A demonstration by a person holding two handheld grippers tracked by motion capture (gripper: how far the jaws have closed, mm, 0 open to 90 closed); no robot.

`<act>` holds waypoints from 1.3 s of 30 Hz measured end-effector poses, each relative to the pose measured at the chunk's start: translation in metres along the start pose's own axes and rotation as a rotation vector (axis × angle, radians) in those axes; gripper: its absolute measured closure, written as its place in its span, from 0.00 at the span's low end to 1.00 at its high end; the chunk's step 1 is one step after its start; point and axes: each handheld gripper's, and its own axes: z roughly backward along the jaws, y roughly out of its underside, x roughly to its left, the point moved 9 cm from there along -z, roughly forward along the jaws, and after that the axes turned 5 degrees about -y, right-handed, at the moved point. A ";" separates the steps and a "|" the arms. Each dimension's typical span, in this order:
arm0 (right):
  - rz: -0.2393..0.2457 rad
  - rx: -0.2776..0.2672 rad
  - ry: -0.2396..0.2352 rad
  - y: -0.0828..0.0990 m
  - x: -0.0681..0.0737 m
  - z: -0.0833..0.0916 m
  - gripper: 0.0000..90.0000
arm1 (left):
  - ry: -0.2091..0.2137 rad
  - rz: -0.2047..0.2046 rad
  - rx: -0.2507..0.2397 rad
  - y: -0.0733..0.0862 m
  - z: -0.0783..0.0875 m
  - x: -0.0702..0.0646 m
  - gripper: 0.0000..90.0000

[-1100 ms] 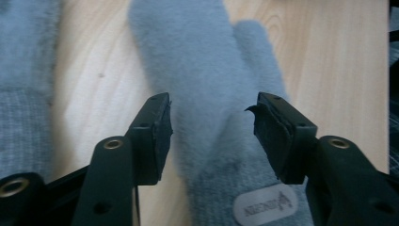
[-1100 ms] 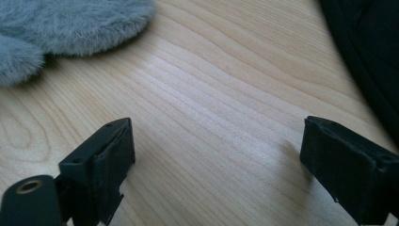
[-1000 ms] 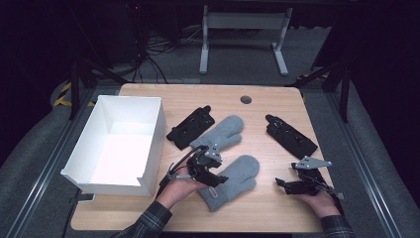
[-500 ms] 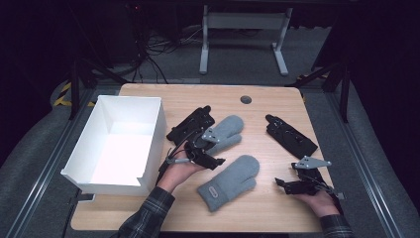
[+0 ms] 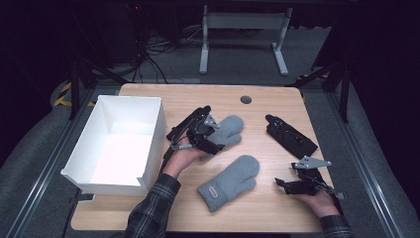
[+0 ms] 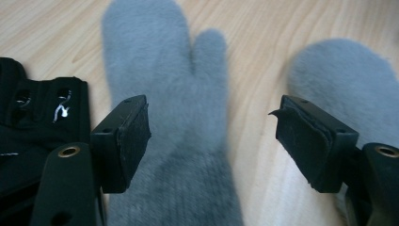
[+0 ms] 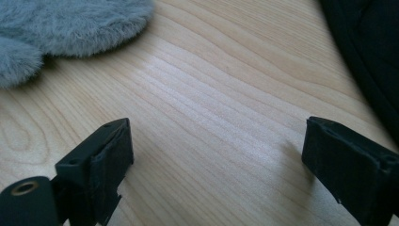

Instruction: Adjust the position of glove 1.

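Two grey fleece mittens lie mid-table: the far mitten (image 5: pixel 229 128) and the near mitten (image 5: pixel 230 181). My left gripper (image 5: pixel 214 135) hovers over the far mitten's cuff end. Its jaws have just been opening and stand open. In the left gripper view the far mitten (image 6: pixel 160 84) runs between the pads (image 6: pixel 134 136) without touching them, and the near mitten (image 6: pixel 348 80) lies to the right. My right gripper (image 5: pixel 285 183) rests open at the near right, over bare wood (image 7: pixel 216 117), nothing between its jaws.
A white open box (image 5: pixel 106 181) stands at the left. One black glove (image 5: pixel 184 128) lies beside the box, partly under my left gripper. Another black glove (image 5: pixel 291 136) lies at the right. The table (image 5: pixel 267 106) ends close behind the gloves.
My left gripper has moved away from the near mitten, farther up the table to the far mitten. The near mitten stays put. The right hand has not moved.
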 end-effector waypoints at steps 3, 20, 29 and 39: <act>0.000 0.000 -0.001 0.000 0.000 0.000 0.11 | -0.011 -0.003 0.005 -0.002 -0.005 0.006 0.30; 0.000 0.000 -0.001 0.000 0.000 0.000 0.11 | 0.018 0.038 0.063 0.010 -0.043 0.027 0.59; 0.000 -0.001 -0.002 0.000 0.000 0.000 0.11 | 0.037 0.084 0.041 0.006 -0.035 0.027 0.89; 0.001 0.000 -0.001 0.000 0.000 0.000 0.11 | 0.087 0.119 0.003 -0.001 -0.008 0.016 0.89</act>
